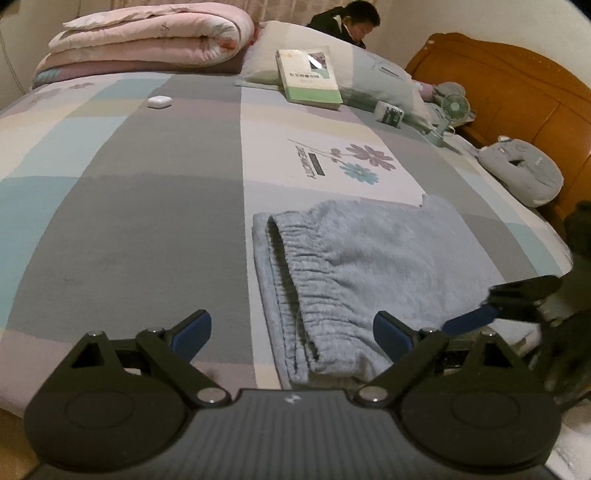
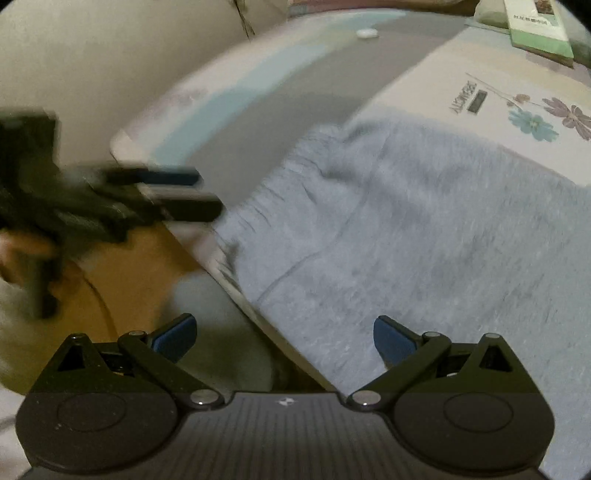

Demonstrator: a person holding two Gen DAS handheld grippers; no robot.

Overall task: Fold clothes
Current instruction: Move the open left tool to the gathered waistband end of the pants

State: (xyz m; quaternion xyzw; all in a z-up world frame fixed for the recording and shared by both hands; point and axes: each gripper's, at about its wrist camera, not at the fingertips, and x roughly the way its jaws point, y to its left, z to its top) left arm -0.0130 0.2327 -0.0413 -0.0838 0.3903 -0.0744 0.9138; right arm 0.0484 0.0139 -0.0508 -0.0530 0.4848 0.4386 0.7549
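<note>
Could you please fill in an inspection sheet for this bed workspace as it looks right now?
Surface: bed sheet, pastel patches, flower print.
Job's things: blue fleece pants, folded, near the bed's edge.
Clutter: book, white case, handheld fan, bottle, grey plush, pink quilt.
Grippers: left claw open; right claw open; both empty.
Cables: nothing seen.
Surroundings: wooden headboard; a person sits behind the pillow.

The bed (image 1: 147,221) wore a pastel patchwork sheet. Folded blue fleece trousers (image 1: 362,266) lay at five o'clock, a white case (image 1: 159,101) at eleven, a pillow (image 1: 332,62) at one.
</note>
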